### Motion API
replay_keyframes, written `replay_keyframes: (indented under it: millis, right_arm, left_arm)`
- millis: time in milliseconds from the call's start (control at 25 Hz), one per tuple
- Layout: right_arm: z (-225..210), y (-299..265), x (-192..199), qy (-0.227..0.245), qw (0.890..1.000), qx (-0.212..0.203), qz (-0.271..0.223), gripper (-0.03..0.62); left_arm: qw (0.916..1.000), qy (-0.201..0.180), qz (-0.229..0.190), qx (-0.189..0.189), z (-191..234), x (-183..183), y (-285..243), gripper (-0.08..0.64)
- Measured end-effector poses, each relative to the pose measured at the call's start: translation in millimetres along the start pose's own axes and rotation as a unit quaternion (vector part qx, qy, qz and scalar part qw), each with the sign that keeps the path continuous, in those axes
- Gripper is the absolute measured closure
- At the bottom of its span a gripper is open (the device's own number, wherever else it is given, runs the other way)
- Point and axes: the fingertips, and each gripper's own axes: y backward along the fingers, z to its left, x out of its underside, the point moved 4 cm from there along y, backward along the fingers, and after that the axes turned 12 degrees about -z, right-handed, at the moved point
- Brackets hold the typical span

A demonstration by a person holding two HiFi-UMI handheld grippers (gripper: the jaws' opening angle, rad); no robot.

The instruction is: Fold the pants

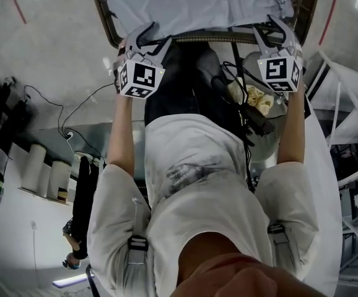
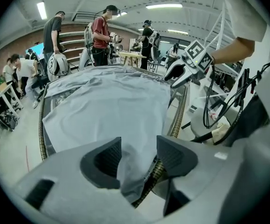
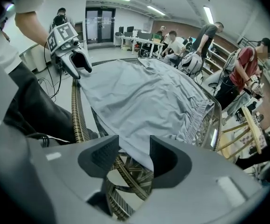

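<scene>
Left tongs [image 2: 138, 146]: at 11 o'clock from the person; jaws apart, the near edge of the pants [image 2: 111, 101] hanging loose between them, unpinched.
Right tongs [image 3: 134, 148]: at 1 o'clock; jaws likewise apart, a corner of cloth lying beside the 3 o'clock pad, not squeezed.
Near edge: draped over the woven rim [image 2: 176, 122] at the table's 6 o'clock side. Risk: a close here may catch only a thin lip of cloth, which would likely slip free on the lift.
Rim risk: the braid sits just below both pairs of jaws, so a low bite could take braid with cloth and snag.
Pants body: spread toward 12 o'clock, softly wrinkled. Risk: grabbing one layer only would leave the under layer behind, and unequal bites would probably skew the fold.
Gathered edge [image 3: 205, 108]: close to the table's side at 3 o'clock in the right gripper view. Risk: a sideways pull could drag it off.
People [image 2: 100, 31]: well apart, around 12 o'clock, no hazard.
</scene>
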Motion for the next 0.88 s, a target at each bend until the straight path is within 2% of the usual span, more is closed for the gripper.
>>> replay_keyframes:
  millis: [320,600,680,760,880]
  right_arm:
    - [-7,-4,21,-0.006,1.000,0.003,0.018,0.353]
    - [-13,-9,28,-0.037,0.999,-0.005,0.020,0.368]
    - [-13,-10,28,-0.047,0.999,-0.009,0.018,0.377]
    - [-14,-11,28,-0.050,0.999,-0.007,0.018,0.426]
    - [-17,-13,29,-0.060,0.998,-0.012,0.018,0.440]
  left_arm:
    - [0.9998,-0.002,0.017,-0.009,0,15,-3,0.304]
    - [0.9996,-0.004,0.012,-0.024,6,12,-2,0.347]
    - [0.9996,-0.002,0.010,-0.026,9,13,-1,0.357]
    - [0.9996,0.001,0.010,-0.028,10,13,-1,0.367]
    - [0.9995,0.003,0.010,-0.029,10,14,-3,0.373]
